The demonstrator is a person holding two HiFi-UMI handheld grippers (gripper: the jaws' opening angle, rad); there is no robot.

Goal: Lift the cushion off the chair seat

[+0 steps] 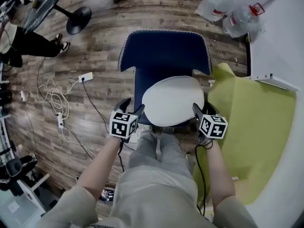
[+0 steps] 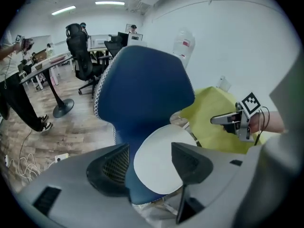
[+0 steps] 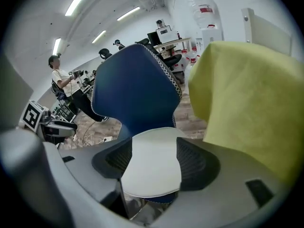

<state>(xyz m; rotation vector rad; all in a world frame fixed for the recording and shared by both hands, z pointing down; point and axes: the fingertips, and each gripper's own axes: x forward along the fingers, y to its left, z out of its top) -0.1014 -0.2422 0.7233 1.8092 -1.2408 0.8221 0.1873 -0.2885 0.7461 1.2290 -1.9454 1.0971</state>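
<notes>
A round white cushion [image 1: 173, 100] lies on the seat of a dark blue chair [image 1: 164, 51] straight ahead of me. My left gripper [image 1: 133, 106] hangs at the cushion's near left edge, jaws open and nothing between them. My right gripper [image 1: 202, 111] is at the near right edge, also open and empty. In the left gripper view the cushion [image 2: 159, 163] shows beyond the spread jaws, with the right gripper [image 2: 235, 120] off to the right. The right gripper view frames the cushion [image 3: 152, 163] between its own jaws under the chair back [image 3: 133, 94]. Whether either gripper touches the cushion is unclear.
A yellow-green sofa [image 1: 251, 127] stands close on the chair's right. Large water bottles [image 1: 228, 8] and a white desk [image 1: 280, 37] are behind it. Cables and a power strip [image 1: 52, 99] lie on the wooden floor at left, near a black table base [image 1: 78, 19] and a standing person [image 1: 28, 42].
</notes>
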